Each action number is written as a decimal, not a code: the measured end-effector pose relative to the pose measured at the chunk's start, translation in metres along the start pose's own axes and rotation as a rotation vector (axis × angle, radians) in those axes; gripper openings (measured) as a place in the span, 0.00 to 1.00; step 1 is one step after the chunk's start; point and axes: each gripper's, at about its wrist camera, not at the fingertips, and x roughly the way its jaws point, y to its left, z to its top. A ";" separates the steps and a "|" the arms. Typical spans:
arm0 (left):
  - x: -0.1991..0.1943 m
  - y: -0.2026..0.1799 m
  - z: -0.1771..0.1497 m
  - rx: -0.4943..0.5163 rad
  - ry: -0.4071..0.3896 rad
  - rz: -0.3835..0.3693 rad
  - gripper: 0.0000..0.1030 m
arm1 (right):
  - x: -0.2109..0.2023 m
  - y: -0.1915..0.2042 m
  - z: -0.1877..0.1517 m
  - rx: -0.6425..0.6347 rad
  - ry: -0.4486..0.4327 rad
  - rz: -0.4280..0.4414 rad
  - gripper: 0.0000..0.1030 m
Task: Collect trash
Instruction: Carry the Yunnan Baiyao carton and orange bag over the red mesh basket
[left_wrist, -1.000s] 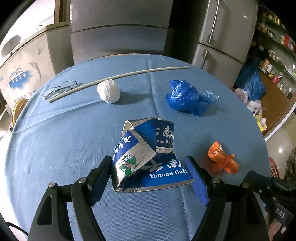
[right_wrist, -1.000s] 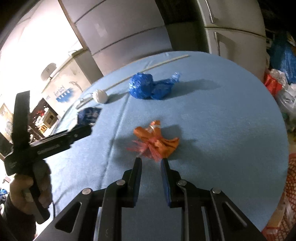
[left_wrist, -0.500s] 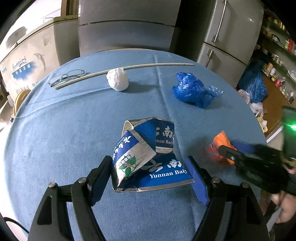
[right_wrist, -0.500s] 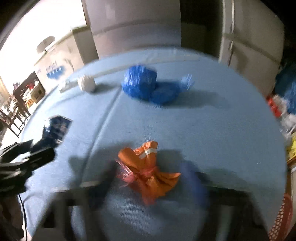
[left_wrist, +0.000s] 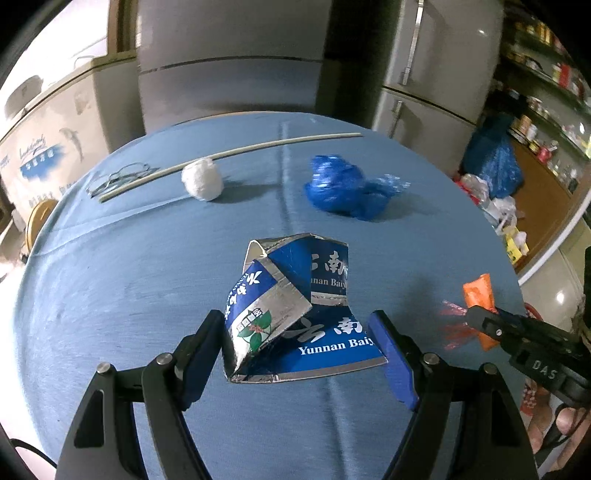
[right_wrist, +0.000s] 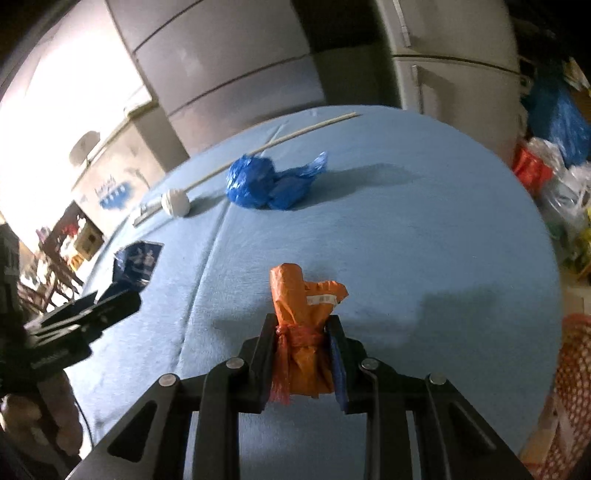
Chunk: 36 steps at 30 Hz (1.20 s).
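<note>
A crushed blue and silver carton (left_wrist: 314, 280) sits between the fingers of my left gripper (left_wrist: 295, 325), which is shut on it, pads against both its side edges, over the blue tablecloth (left_wrist: 110, 295). My right gripper (right_wrist: 303, 321) is shut on a crumpled orange plastic bag (right_wrist: 295, 291), whose tied neck is pinched between the pads. In the left wrist view the right gripper (left_wrist: 480, 321) and the orange bag (left_wrist: 478, 291) show at the right edge. The right wrist view has the left gripper (right_wrist: 122, 299) and the carton (right_wrist: 138, 260) at its left.
A crumpled blue plastic bag (left_wrist: 343, 188) and a white paper ball (left_wrist: 202, 181) lie farther back on the round table. Behind them lie a long pale stick (left_wrist: 258, 147) and spectacles (left_wrist: 118, 177). Refrigerators stand beyond the table. A red mesh basket (right_wrist: 572, 387) stands off its right edge.
My right gripper, narrow and just short of the orange bag before, opened around it and has shut on it. The left gripper still holds the carton and has shifted slightly over the table.
</note>
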 end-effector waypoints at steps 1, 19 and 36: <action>-0.002 -0.004 -0.001 0.007 -0.002 -0.003 0.78 | -0.005 -0.001 0.001 0.010 -0.010 0.003 0.27; -0.019 -0.097 0.001 0.153 -0.022 -0.059 0.78 | -0.088 -0.073 -0.027 0.195 -0.138 -0.035 0.27; -0.018 -0.208 -0.007 0.323 -0.006 -0.147 0.78 | -0.157 -0.164 -0.068 0.376 -0.229 -0.132 0.27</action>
